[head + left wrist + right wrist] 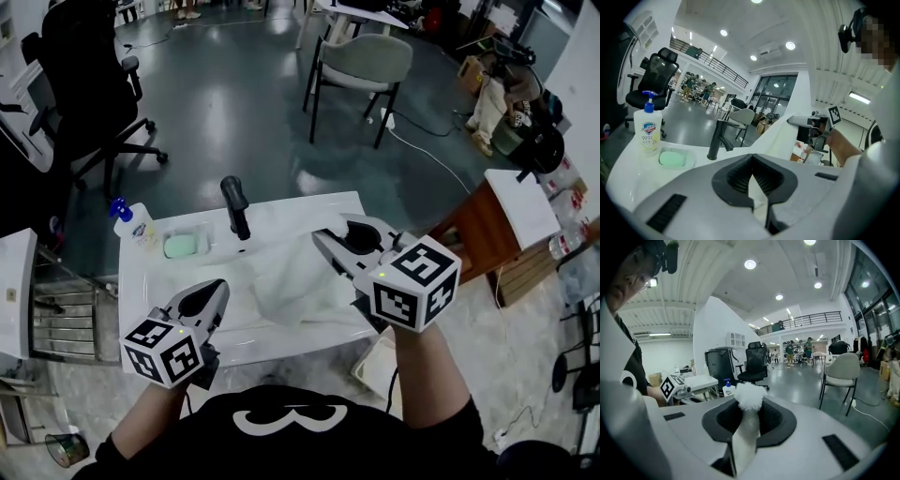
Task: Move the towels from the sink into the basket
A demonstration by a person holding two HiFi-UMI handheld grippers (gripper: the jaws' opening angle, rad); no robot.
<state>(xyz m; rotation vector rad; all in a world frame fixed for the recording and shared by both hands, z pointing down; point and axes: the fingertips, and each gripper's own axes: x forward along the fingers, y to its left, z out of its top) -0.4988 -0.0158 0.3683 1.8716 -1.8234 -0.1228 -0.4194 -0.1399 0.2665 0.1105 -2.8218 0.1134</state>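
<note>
Towel (750, 398), fluffy white, in right gripper (747, 417)

Bright, even indoor light fills all three views. In both gripper views it comes from round white ceiling lamps (790, 45), burnt out to plain discs along the top of the frame. A long white strip light (859, 97) glows at the right of the left gripper view.

In the head view the glossy grey floor (234, 103) carries pale streaks of reflected light at upper centre. The white ceramic sink (309, 202) is nearly overexposed. Shadows are soft and faint.

Both gripper views bulge like a fisheye, with black corners. Their bottom foreground is soft, as is the white fluffy towel (749, 397) at centre of the right gripper view.
</note>
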